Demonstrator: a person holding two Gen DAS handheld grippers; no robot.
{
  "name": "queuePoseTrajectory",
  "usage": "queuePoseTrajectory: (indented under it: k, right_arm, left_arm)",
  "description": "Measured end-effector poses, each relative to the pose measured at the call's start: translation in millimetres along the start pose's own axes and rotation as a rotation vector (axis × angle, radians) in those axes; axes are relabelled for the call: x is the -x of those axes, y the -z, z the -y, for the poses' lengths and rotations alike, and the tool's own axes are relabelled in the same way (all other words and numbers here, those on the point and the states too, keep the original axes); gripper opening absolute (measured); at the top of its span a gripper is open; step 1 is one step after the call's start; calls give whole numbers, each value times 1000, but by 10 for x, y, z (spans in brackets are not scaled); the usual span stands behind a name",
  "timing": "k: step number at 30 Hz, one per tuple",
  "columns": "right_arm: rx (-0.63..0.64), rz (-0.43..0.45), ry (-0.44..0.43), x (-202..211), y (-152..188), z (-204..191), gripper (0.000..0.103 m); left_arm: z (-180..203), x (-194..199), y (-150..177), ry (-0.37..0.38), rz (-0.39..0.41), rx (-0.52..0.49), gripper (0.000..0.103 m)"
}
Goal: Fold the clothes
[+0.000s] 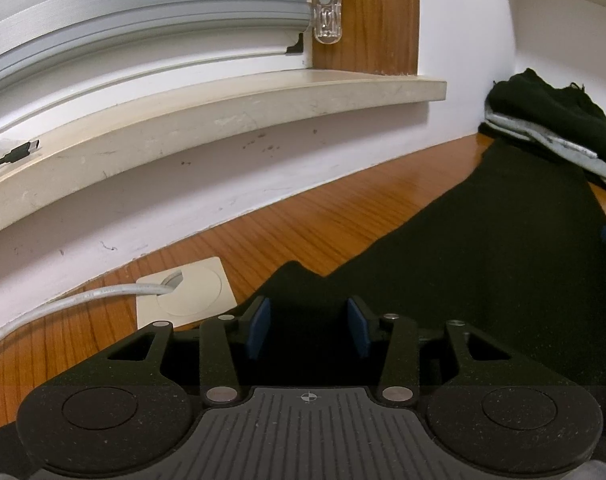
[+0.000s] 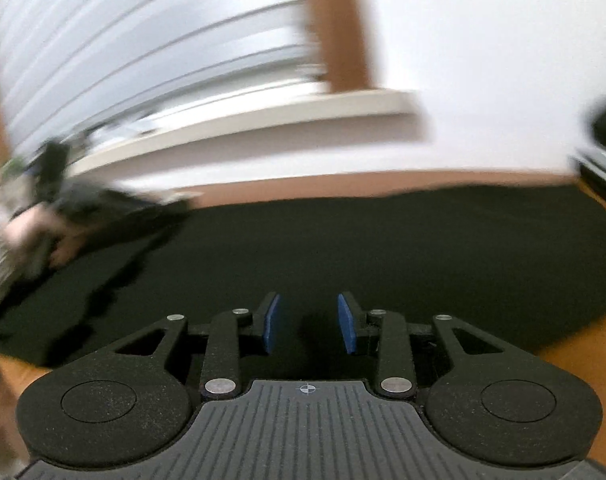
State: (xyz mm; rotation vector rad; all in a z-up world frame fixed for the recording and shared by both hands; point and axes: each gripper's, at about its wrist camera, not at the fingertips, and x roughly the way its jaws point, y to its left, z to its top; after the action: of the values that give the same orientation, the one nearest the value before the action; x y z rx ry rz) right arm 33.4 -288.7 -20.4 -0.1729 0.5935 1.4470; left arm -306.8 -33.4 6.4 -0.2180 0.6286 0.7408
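A black garment [image 1: 483, 260] lies spread flat on the wooden table [image 1: 303, 224], with a pointed corner just past my left gripper [image 1: 309, 304]. That gripper stands open low over the cloth's edge, and its blue pads [image 1: 259, 328] press on nothing. In the blurred right wrist view the same garment [image 2: 383, 248] fills the middle. My right gripper [image 2: 309, 298] hangs open above it with dark cloth showing in the gap. At the far left a hand [image 2: 31, 232] holds the other gripper at the cloth's edge.
A pile of folded dark and grey clothes [image 1: 551, 128] sits at the back right against the wall. A white cable [image 1: 83, 296] runs into a cream outlet plate [image 1: 191, 292] on the table. Behind are a windowsill [image 1: 223, 120] and blinds [image 1: 143, 8].
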Motion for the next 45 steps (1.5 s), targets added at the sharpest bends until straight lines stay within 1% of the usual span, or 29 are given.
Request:
queuePoseTrajectory:
  k: [2,3,4,5,6,7,8,9,14,18,22,24,26,27,29,31,35,38,41,44,45]
  right_arm:
    - [-65,15,56,58,-37,311,34]
    - [-95,23,97,83,-61,470,34]
    - [-125,30,141,108,-86,630,39]
    - [-148,33,168,118,-102,759,46]
    - [-166,39,206,126,-121,883,50]
    - [-169,42,247,125,-143,978,56]
    - [-169,43,288,122,-165,1066,58]
    - [-174,44,310,111,-189,1143,59]
    - [-250,40,393,29,-271,1480,64]
    - [-324,44,432,36,-267,1744,64]
    - [-347,46,458,-3,-321,1935,64]
    - [-350,42,468,-49,-355,2002,59]
    - [-353,35,479,-105,-398,2059,42]
    - [-356,31,479,-137,-417,2087,38]
    - [-371,26,472,-184,-435,2116,16]
    - [-378,30,451,-200,-455,2080,8]
    - [-353,65,411,-259,-540,1939,5]
    - [-291,97,348,-332,-720,1647,5]
    - [-195,126,251,-459,-931,1163,5]
    - [-64,138,103,-615,-1084,452,5]
    - [-18,135,50,-652,-1081,201,5]
  left_arm:
    - [-5,0,1,1,0,1,47]
    - [-9,-1,2,2,0,1,47]
    - [-11,-1,2,3,0,2,47]
    - [-12,-2,3,3,0,2,47]
    - [-15,-2,4,4,0,3,47]
    - [-18,-2,4,5,0,3,47]
    - [-20,-1,6,5,0,4,47]
    - [-21,-1,7,5,0,5,47]
    - [-20,0,8,6,1,6,48]
    - [-16,2,9,5,1,6,48]
    - [-20,4,10,9,1,9,49]
    - [-25,1,10,11,1,9,49]
    - [-30,1,11,12,2,9,49]
    - [-29,2,10,12,2,9,50]
    - [-26,3,11,11,2,8,50]
    - [-25,3,12,11,2,8,50]
    - [-24,2,14,13,2,9,50]
    - [-25,0,13,14,2,10,50]
    - [-24,0,12,15,2,10,50]
    - [-21,1,11,13,2,9,50]
    - [-20,2,11,14,2,9,50]
